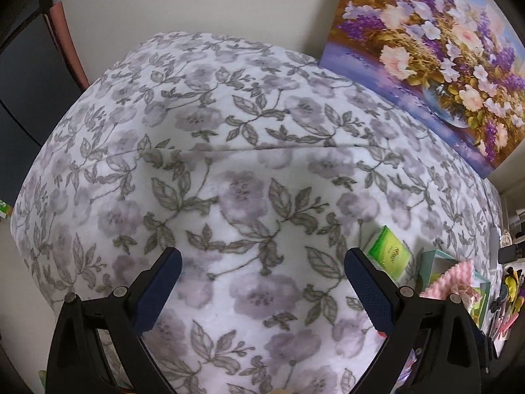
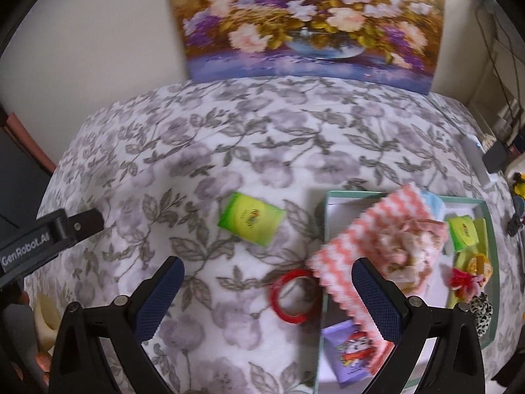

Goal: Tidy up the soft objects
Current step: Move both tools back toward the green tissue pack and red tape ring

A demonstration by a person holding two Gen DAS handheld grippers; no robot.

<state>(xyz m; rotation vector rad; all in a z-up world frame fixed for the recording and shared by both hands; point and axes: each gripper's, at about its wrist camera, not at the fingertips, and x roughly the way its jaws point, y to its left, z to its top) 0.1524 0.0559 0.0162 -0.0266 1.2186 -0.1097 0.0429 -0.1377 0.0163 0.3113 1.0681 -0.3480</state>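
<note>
A green tissue pack (image 2: 251,218) lies on the floral blanket (image 2: 203,138), left of a mint-rimmed box (image 2: 328,216). A pink-and-white cloth (image 2: 367,246) drapes over the box's left rim. Inside the box are a second green pack (image 2: 462,231), a purple pack (image 2: 351,354), a leopard scrunchie (image 2: 480,312) and small bright items. A red ring (image 2: 293,297) lies beside the box. My right gripper (image 2: 267,295) is open above the ring, empty. My left gripper (image 1: 262,282) is open, empty, over bare blanket; the green pack (image 1: 388,251) and box (image 1: 436,262) are to its right. It also shows in the right wrist view (image 2: 85,223).
A flower painting (image 2: 308,23) leans on the wall behind the blanket-covered surface. Cables and dark gadgets (image 2: 498,154) sit at the right edge. A dark cabinet (image 1: 26,98) stands at the left.
</note>
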